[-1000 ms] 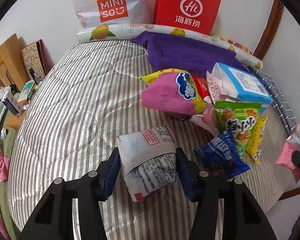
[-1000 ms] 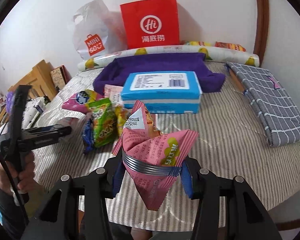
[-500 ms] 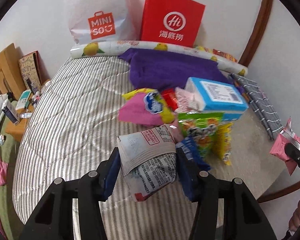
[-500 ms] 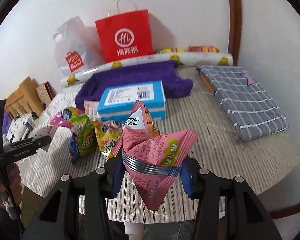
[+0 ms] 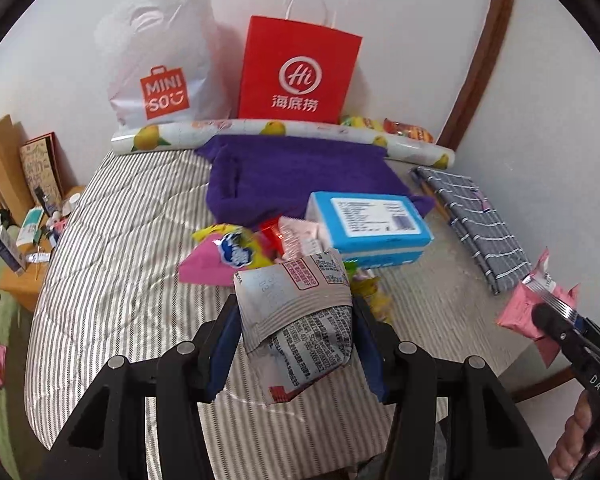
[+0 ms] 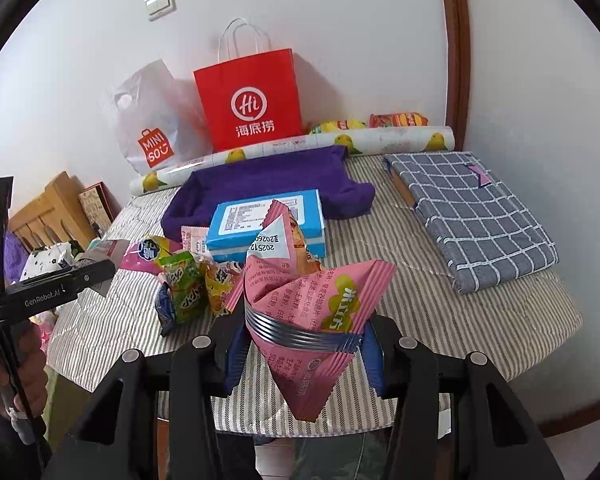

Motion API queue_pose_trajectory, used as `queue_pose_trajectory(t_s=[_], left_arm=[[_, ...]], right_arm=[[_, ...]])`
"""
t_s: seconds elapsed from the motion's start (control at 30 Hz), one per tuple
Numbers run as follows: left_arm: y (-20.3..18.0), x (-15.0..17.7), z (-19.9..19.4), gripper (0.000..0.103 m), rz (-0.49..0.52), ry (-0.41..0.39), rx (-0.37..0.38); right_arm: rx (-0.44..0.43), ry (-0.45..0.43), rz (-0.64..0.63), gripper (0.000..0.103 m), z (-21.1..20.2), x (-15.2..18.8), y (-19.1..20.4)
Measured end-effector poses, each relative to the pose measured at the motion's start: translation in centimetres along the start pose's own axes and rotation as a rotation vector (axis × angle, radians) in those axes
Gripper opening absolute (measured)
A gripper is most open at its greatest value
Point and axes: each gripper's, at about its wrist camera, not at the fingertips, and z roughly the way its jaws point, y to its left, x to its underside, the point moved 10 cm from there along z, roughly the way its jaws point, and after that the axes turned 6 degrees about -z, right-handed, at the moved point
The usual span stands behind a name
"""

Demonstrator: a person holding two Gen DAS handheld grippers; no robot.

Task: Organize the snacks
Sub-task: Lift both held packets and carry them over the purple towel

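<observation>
My left gripper (image 5: 296, 344) is shut on a silver snack packet (image 5: 300, 320) with red and black print, held above the striped table's near edge. My right gripper (image 6: 302, 344) is shut on a pink snack packet (image 6: 312, 312), also held above the near edge; it shows at the right of the left wrist view (image 5: 536, 312). A pile of snacks lies mid-table: a pink and yellow bag (image 5: 220, 256), a green bag (image 6: 182, 284), a yellow bag (image 6: 218, 284), a dark blue bag (image 6: 165, 306) and a blue box (image 5: 366, 228).
A purple cloth tray (image 5: 300, 176) lies behind the pile. A red paper bag (image 5: 298, 76) and a white Miniso bag (image 5: 160, 72) stand against the wall behind a lemon-print roll (image 5: 172, 134). A folded grey checked cloth (image 6: 472, 216) lies at the right. A cluttered wooden nightstand (image 5: 24, 276) stands left.
Both grippers have pulled back and up from the table with their packets still held. The snack pile now looks farther away in both views.
</observation>
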Motion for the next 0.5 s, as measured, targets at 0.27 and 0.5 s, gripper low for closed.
queue_pose_trajectory(t_s=[0.27, 0.5], left_arm=[[-2.2, -1.5, -1.1, 0.051, 0.020, -0.021, 0.019], [-3.4, -3.4, -1.4, 0.051, 0.022, -0.040, 0.040]], right_arm=[[-0.004, -0.005, 0.010, 0.048, -0.6, -1.0, -0.3], [-0.011, -0.022, -0.001, 0.048, -0.4, -3.1, 0.2]])
